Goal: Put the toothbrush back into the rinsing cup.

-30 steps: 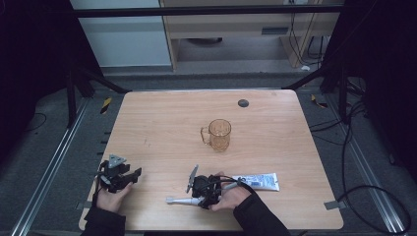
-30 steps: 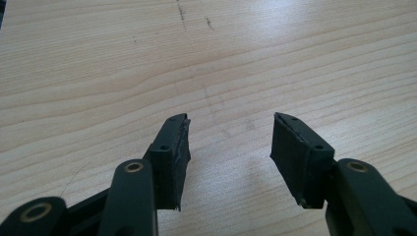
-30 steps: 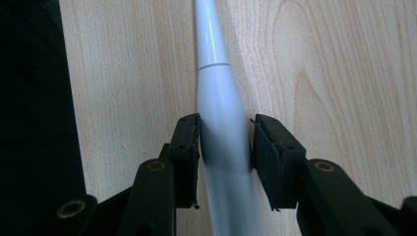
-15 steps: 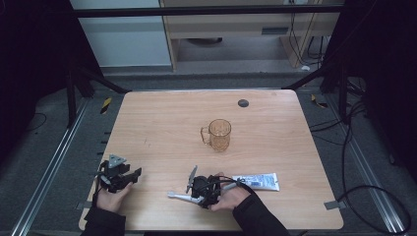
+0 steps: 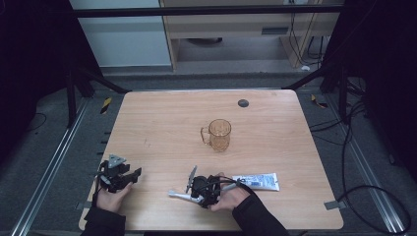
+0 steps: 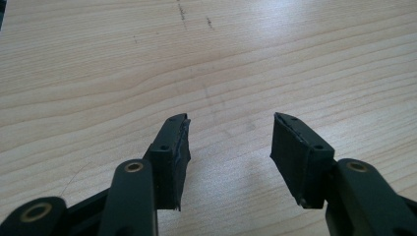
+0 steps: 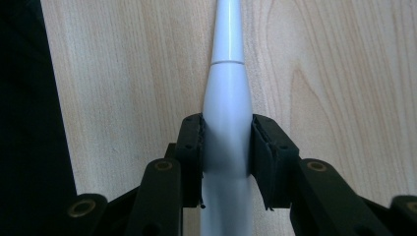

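Wooden table (image 5: 162, 123) in a dim room w/ dark surrounds: at the left edge the left gripper (image 5: 129, 177) hovers w/ jaws apart over bare wood, while mid-front the right gripper (image 5: 193, 196) is clamped on the thick handle of a white toothbrush (image 5: 178, 195) lying near the front edge. It's prob. light, stiff, smooth plastic, so slippery; the wide handle is the best grip vs. the thin neck. High view adds the amber mug (image 5: 219, 134) and toothpaste tube (image 5: 258, 181) farther right, while the right gripper view shows both pads touching the handle (image 7: 227, 132).
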Motion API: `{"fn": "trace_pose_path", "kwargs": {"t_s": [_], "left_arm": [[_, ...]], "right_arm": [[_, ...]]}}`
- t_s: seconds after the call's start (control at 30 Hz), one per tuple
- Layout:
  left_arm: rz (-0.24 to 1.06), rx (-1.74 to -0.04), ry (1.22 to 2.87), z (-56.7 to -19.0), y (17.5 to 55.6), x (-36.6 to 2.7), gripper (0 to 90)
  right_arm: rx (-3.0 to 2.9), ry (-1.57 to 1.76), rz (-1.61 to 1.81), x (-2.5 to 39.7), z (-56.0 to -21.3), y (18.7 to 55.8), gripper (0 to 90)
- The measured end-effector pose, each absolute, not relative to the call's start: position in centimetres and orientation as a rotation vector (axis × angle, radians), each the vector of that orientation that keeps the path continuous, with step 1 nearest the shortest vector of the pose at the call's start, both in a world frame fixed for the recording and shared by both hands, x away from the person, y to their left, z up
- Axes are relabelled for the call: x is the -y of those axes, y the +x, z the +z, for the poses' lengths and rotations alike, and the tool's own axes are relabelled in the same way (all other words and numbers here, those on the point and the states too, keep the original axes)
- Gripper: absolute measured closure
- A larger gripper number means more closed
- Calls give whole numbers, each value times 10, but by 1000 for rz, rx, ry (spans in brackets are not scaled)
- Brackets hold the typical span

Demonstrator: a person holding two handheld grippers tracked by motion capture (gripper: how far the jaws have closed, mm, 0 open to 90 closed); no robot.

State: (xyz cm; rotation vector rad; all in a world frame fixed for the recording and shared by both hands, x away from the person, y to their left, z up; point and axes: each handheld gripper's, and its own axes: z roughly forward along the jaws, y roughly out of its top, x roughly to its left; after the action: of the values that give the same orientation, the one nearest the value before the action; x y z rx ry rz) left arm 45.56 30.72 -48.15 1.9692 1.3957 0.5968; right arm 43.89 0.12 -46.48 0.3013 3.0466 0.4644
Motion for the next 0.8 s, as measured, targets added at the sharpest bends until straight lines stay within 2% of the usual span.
{"fn": "trace_pose_path", "kwargs": {"t_s": [0.8], "left_arm": [[598, -1400, 1965, -481, 456, -308, 476]], "right_arm": [[-2932, 424, 798, 27, -424, 444, 670]]}}
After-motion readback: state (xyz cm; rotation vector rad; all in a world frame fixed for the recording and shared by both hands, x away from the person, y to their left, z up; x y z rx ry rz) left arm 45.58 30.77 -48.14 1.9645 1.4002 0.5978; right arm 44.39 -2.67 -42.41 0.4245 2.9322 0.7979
